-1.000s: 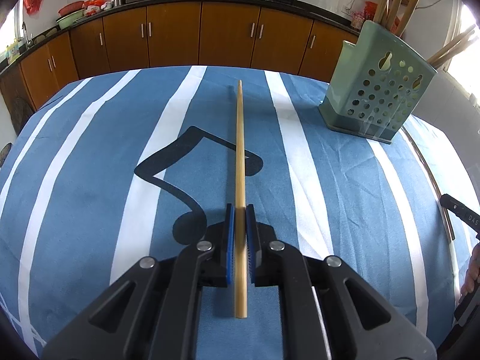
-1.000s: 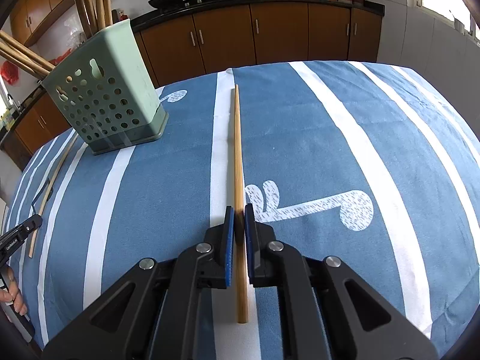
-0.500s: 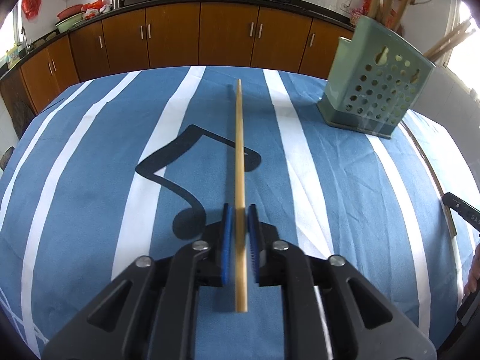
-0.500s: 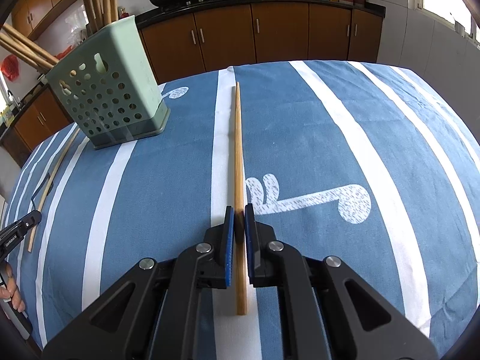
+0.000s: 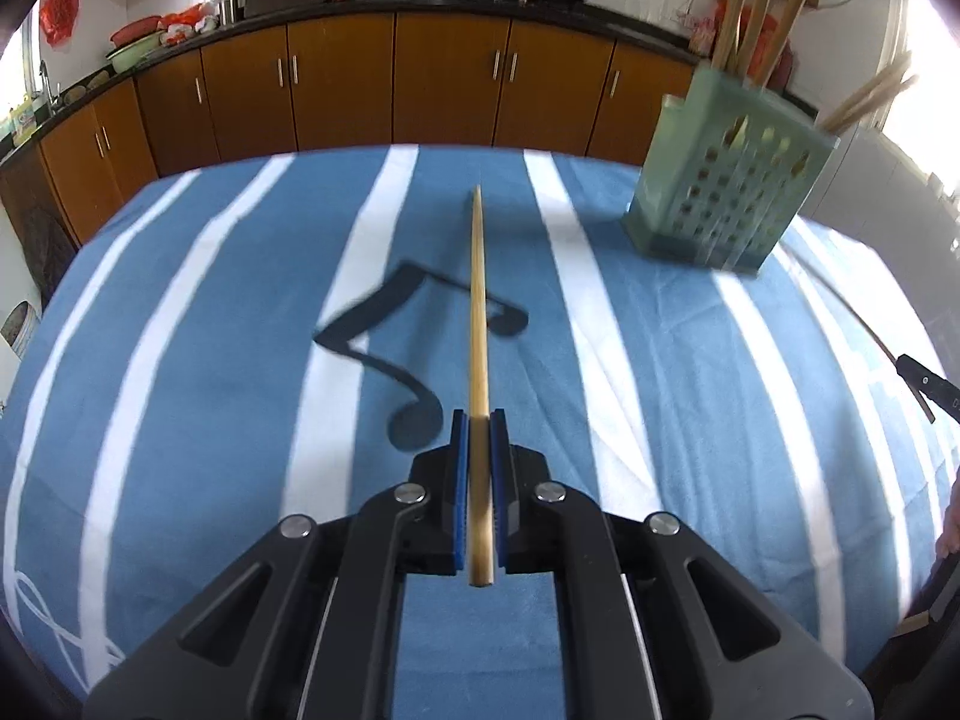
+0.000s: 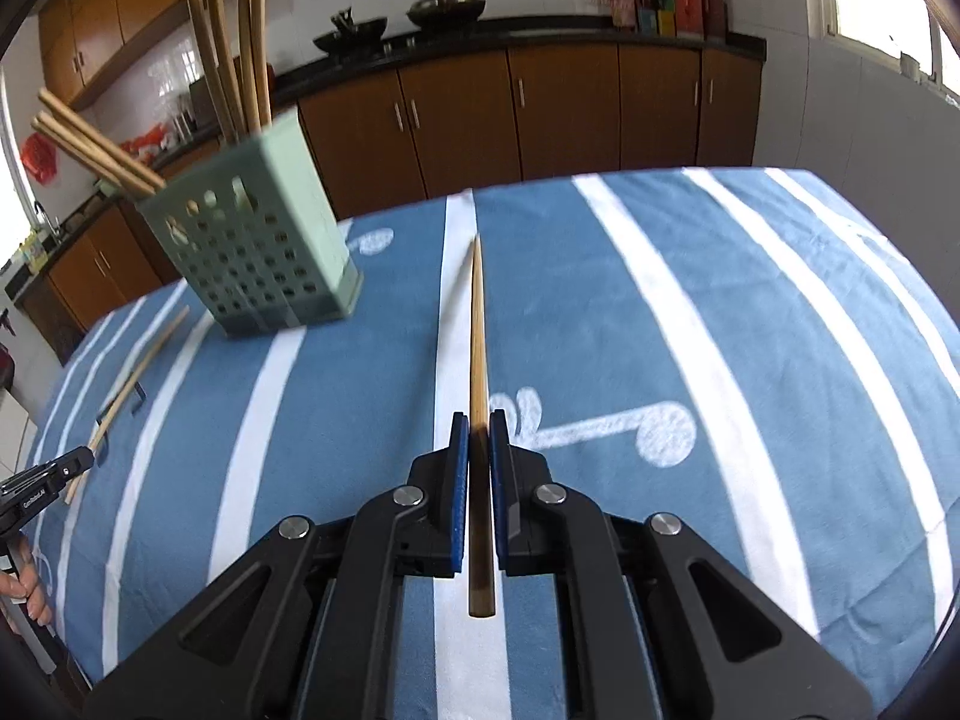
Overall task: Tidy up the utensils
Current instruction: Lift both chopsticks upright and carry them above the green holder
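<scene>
Only one bit of lettering anywhere: small white print on the black body of the other hand-held gripper [image 6: 45,483] at the left edge of the right wrist view, too small and skewed to spell out with certainty. Printed on the blue-and-white striped cloth [image 5: 630,360] over the table, signs rather than words: a large black musical note [image 5: 414,348] in the left wrist view, a white note-like mark [image 6: 606,429] and a smaller white one [image 6: 372,240] in the right wrist view. Labels on the boxes and bottles [image 6: 666,9] on the far counter too blurred to read.
</scene>
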